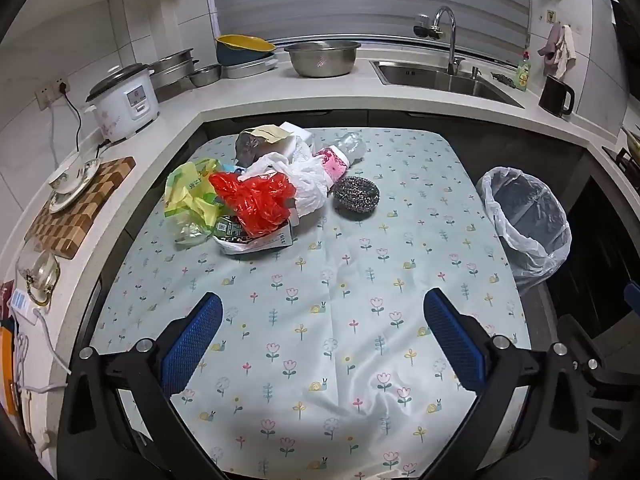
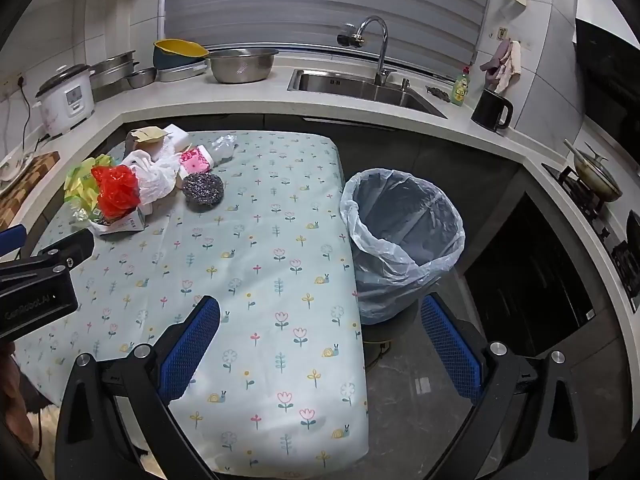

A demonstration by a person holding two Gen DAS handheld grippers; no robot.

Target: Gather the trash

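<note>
The trash pile (image 1: 256,188) lies heaped at the upper left of the table (image 1: 340,320), untouched, so nothing looks collected. The lined bin (image 2: 400,236) at the table's right edge looks empty. Left hand-held gripper (image 1: 322,320) and right hand-held gripper (image 2: 320,324) both gape empty.

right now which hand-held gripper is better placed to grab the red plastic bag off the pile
Left, probably. The left hand-held gripper is open over the table with the red plastic bag ahead, slightly left. The right hand-held gripper hangs at the table edge by the trash bin, the bag far left.
</note>
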